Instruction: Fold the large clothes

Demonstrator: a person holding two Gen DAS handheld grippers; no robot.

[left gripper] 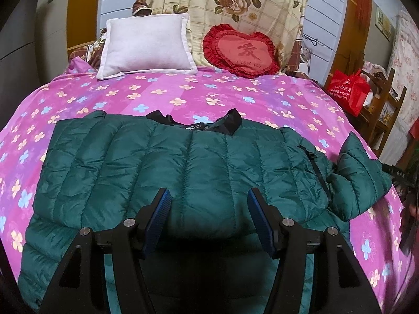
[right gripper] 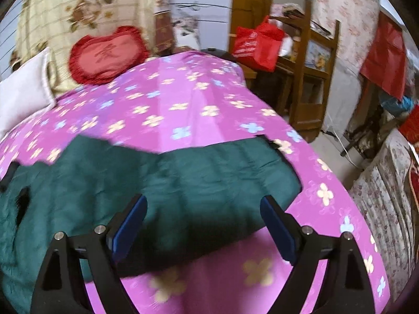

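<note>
A dark green quilted puffer jacket (left gripper: 183, 162) lies flat on the pink flowered bedspread (left gripper: 209, 94), black collar towards the pillows. Its right sleeve (left gripper: 361, 172) lies bent out to the right near the bed's edge. My left gripper (left gripper: 209, 196) is open and empty, just above the jacket's lower middle. In the right wrist view, which is blurred, the same jacket (right gripper: 157, 191) shows with its sleeve end (right gripper: 248, 162) spread to the right. My right gripper (right gripper: 204, 204) is open and empty above that sleeve part, near the bed's right side.
A white pillow (left gripper: 146, 44), a red heart cushion (left gripper: 243, 49) and a folded floral quilt (left gripper: 225, 2) stand at the bed's head. A wooden chair (right gripper: 309, 78) with a red bag (right gripper: 256, 44) stands right of the bed. Floor (right gripper: 337, 154) lies beyond the right edge.
</note>
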